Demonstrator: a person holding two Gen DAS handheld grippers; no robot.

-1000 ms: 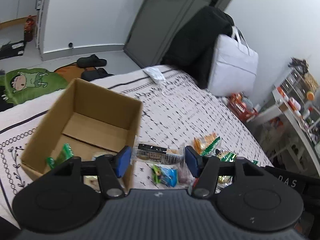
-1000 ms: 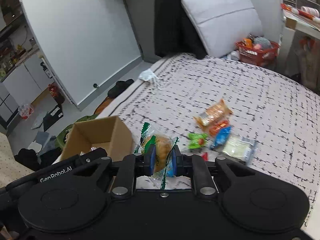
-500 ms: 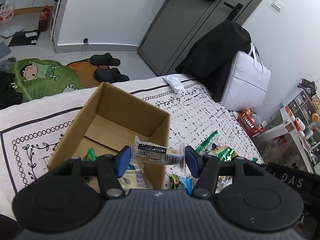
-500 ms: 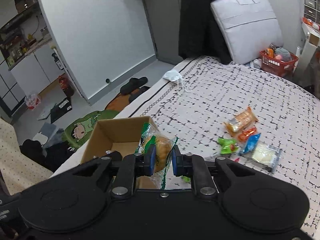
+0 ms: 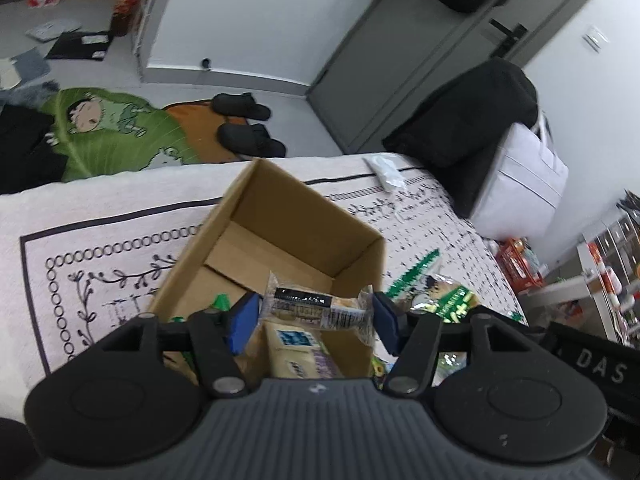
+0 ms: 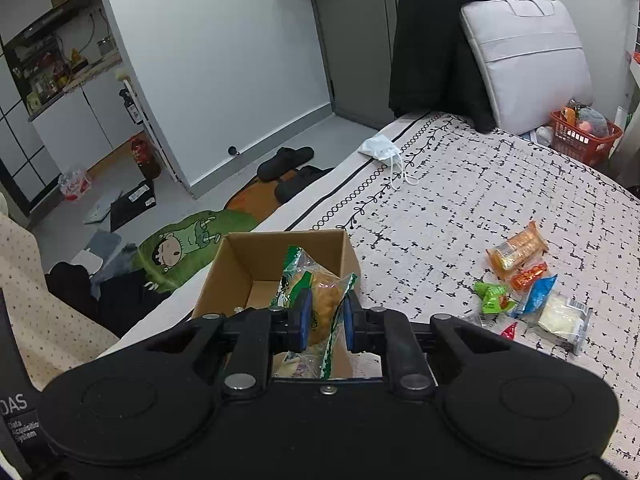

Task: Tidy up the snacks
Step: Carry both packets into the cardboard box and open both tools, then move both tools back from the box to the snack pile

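An open cardboard box [image 5: 280,208] [image 6: 236,272] stands on the patterned bed cover. My left gripper [image 5: 314,318] is shut on a clear-wrapped biscuit bar [image 5: 316,308] and holds it over the near part of the box. Inside the box lie a pale snack packet [image 5: 298,350] and a green packet [image 5: 220,302]. My right gripper [image 6: 325,320] is shut on a green-edged bread packet [image 6: 320,292] and holds it over the box's near right part. The bread packet also shows in the left wrist view [image 5: 444,294], right of the box.
Several loose snacks lie on the bed to the right: an orange packet [image 6: 516,248], a green one [image 6: 492,296], a blue one [image 6: 536,294] and a clear one [image 6: 564,316]. A face mask [image 6: 378,148] lies near the bed's far edge. Slippers [image 6: 286,158] and a floor mat [image 6: 192,244] are beyond.
Both grippers have carried their snacks left, from beside the loose pile to over the box. The box now sits right under both. Both grips stayed shut.
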